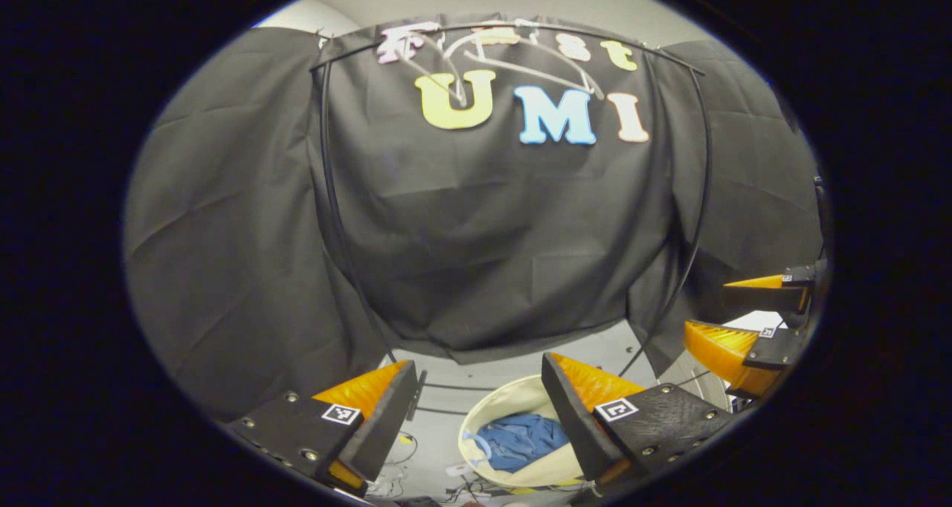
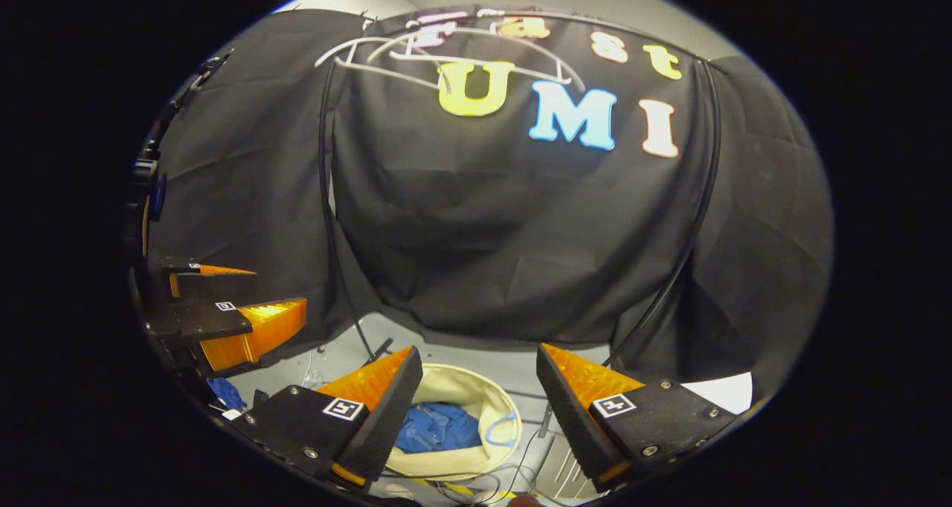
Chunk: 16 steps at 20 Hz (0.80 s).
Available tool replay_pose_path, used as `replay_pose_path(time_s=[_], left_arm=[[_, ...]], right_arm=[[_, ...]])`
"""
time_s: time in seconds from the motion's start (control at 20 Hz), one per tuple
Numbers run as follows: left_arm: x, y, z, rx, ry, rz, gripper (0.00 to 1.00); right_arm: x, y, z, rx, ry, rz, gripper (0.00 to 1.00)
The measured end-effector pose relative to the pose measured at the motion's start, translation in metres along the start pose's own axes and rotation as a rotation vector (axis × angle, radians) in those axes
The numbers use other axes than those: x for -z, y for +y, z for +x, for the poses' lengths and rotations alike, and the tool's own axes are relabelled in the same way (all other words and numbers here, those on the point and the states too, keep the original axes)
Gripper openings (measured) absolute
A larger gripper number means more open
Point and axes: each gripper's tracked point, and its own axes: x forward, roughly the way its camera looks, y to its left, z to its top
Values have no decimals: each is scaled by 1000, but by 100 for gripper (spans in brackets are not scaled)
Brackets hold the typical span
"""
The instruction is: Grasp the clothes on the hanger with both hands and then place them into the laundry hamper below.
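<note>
Both grippers hover high, fingers spread wide with nothing between them. In the left gripper view, the left gripper (image 1: 480,377) frames the cream laundry hamper (image 1: 487,418) on the floor below, and the blue clothes (image 1: 520,440) lie bunched inside it. The right gripper (image 2: 480,373) looks down on the same hamper. White hangers (image 2: 387,53) dangle bare on the rail up top. Small square black-and-white markers sit on each finger; no readable brand.
</note>
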Motion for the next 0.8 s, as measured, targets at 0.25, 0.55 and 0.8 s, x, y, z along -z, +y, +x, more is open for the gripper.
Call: replay_pose_path(time_s=[0.25, 0.55, 0.8], left_arm=[[-57, -9, -44, 1, -135, 27, 100], [-109, -26, -106, -2, -276, 36, 100], [-132, -38, -156, -47, -369, 54, 99]], right_arm=[[-55, -43, -56, 101, -171, 18, 96], [-82, -91, -125, 161, -297, 23, 96], [-85, -122, -165, 222, -367, 12, 96]])
